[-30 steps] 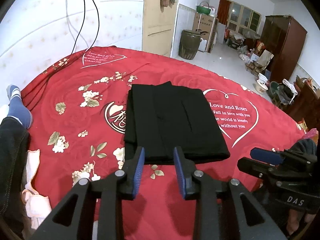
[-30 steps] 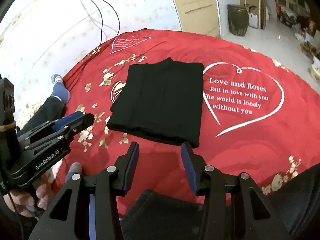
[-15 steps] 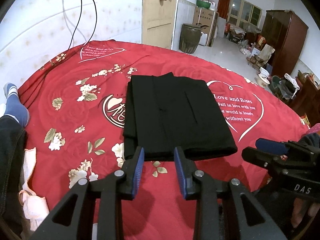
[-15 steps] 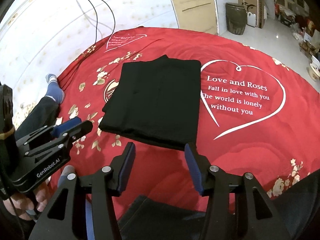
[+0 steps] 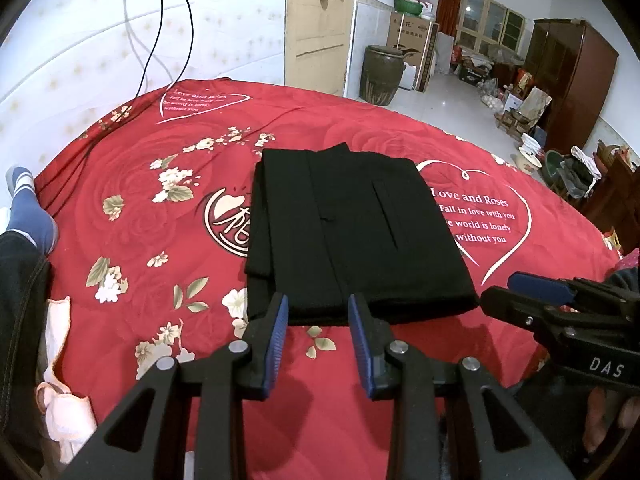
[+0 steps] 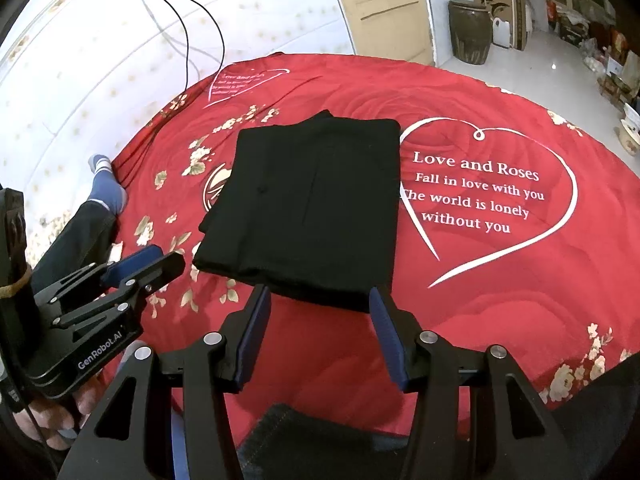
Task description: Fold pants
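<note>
The black pants [image 5: 352, 232] lie folded into a flat rectangle in the middle of the red bedspread [image 5: 160, 264]. My left gripper [image 5: 318, 304] hovers just short of their near edge, toward the left corner, open with only the bedspread between its blue pads. The right view shows the same pants [image 6: 316, 200], with my right gripper [image 6: 320, 296] open at their near edge and nothing pressed between its pads. Each gripper shows in the other's view: the right gripper [image 5: 540, 292] at the right, the left gripper [image 6: 140, 260] at the left.
A person's leg in dark jeans with a blue sock [image 5: 28, 216] rests on the bed's left side, beside a pale cloth [image 5: 60, 392]. Black cables [image 5: 160, 40] hang down the wall behind. Past the bed stand a dark jar [image 5: 380, 76] and a wooden wardrobe [image 5: 572, 80].
The right gripper's jaws have spread a little wider. The pants lie where they were, and both hands have stayed nearly still.
</note>
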A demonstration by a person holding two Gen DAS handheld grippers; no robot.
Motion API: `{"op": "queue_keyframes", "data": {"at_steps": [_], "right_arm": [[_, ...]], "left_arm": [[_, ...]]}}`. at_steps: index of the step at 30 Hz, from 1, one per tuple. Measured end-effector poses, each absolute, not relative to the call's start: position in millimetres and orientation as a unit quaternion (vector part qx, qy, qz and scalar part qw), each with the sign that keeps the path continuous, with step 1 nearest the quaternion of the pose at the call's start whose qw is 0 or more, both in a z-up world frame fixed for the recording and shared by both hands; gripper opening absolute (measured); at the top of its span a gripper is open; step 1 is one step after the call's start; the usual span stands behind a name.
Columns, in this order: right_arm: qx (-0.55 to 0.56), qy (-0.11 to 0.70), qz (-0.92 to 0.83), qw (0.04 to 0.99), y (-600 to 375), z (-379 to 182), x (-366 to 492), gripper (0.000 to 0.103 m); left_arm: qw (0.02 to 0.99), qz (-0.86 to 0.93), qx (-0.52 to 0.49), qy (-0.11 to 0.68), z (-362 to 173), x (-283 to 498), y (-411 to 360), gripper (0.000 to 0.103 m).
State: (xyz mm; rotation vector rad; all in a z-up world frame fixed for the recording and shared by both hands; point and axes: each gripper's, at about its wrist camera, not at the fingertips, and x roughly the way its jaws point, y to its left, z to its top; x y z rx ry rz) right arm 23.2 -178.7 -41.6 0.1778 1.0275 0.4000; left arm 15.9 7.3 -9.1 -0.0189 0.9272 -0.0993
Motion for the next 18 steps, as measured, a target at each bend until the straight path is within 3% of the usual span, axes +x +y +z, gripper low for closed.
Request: {"op": "queue_keyframes", "data": {"at_steps": [18], "right_arm": [[0.104,0.494,0.197,0.84,-179,-46,45,0.053]], "left_arm": [[0.892,-0.042,-0.003,0.45,-15,37,6,0.034]]}}
